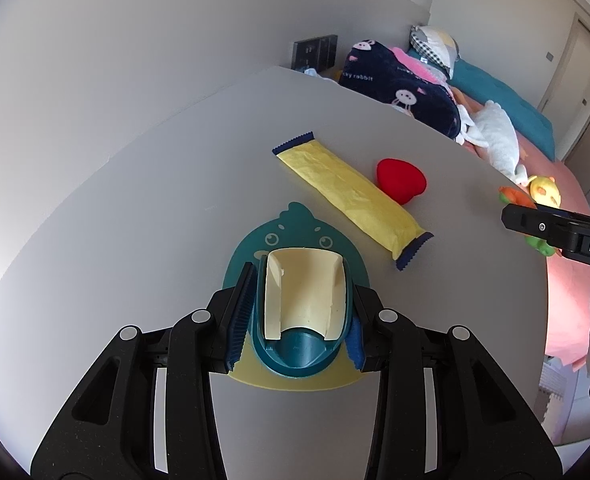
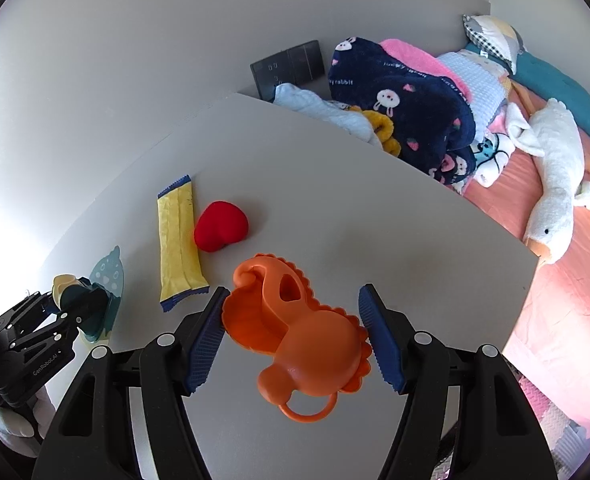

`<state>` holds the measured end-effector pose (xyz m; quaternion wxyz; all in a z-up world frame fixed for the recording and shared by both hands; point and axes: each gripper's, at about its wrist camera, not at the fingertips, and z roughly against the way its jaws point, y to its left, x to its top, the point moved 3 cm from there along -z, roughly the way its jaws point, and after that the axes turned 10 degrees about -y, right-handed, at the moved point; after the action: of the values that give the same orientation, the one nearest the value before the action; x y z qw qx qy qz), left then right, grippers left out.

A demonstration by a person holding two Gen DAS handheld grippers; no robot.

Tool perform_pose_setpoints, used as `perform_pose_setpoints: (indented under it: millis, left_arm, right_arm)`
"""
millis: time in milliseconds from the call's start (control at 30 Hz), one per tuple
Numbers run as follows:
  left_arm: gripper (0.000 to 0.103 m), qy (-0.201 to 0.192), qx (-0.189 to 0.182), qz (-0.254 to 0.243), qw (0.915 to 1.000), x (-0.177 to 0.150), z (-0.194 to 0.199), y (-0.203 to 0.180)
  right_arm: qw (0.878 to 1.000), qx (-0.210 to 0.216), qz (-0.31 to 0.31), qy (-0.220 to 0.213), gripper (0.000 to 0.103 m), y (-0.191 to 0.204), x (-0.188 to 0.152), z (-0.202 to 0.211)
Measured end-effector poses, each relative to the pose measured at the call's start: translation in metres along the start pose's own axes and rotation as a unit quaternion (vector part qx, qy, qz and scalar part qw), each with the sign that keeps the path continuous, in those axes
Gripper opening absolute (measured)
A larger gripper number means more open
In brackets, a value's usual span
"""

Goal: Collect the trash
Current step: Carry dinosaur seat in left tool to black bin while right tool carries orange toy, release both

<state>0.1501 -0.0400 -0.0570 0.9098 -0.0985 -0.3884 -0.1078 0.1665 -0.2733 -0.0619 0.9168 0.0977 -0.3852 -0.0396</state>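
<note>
Left tool [image 1: 295, 316]: jaws nearly closed, pads pressed on both sides of the teal dustpan [image 1: 295, 344] handle. Pan blade lies on the table [image 1: 135, 200] directly ahead of the tool.

Right tool [image 2: 291, 334]: jaws about half open around the orange brush [image 2: 295, 336]. Left pad touches its rim; right pad appears at or just off the scalloped edge, so firm contact cannot be confirmed. Brush sits tilted between the pads.

Trash: yellow wrapper [image 1: 351, 200] lies flat just ahead and right of the left tool, past the pan's far edge. From the right tool it is ahead and left. Red heart [image 1: 401, 180] touches or nearly touches the wrapper's far side.

Step in hand (judged): sweep the wrapper into the pan; nothing collected yet.

Notes for doing it well:
- Keep the pan lip flat on the table, mouth turned toward the wrapper.
- Bring the brush down beyond the wrapper and draw toward the pan.
- Wrapper is long and light: sweep it end-on, slowly, or it may skid past.
- Check the brush grip first; a loose hold may let it twist.
</note>
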Motion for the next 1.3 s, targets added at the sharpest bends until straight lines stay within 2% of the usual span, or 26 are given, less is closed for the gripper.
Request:
perform_pose_setpoints:
  millis: [333, 1300]
  left_arm:
    - [0.039, -0.006, -0.015, -0.016, 0.9997, -0.003, 0.023, -0.03]
    - [0.039, -0.004, -0.085, -0.087, 0.9926, -0.026, 0.055, -0.16]
  right_arm:
    - [1.0, -0.003, -0.011, -0.022, 0.067, -0.014, -0.008, 0.041]
    - [0.997, -0.031, -0.05, -0.045, 0.067, -0.087, -0.067, 0.139]
